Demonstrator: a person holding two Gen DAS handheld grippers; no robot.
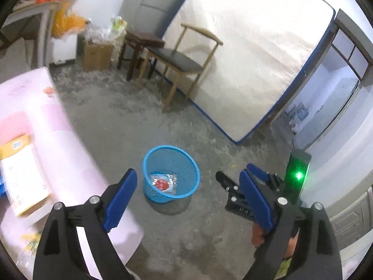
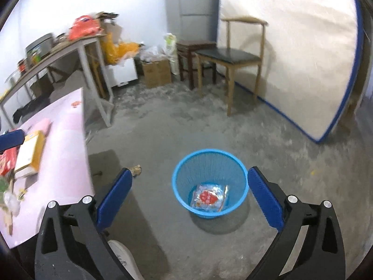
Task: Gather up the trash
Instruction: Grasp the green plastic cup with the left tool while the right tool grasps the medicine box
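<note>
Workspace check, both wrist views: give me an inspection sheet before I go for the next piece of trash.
Surface: pink-covered table, at left; bare grey concrete floor.
Job's things: blue mesh basket upright on the floor, one clear wrapper with a red label lying in its bottom.
Clutter: yellow-and-white box and small scraps on the table; a small brownish scrap on the floor.
Grippers: left gripper and right gripper both open, nothing between the jaws.
Cables: nothing seen.
Surroundings: wooden chair, dark stool, cardboard box, mattress leaning on the wall, loaded side table.
</note>
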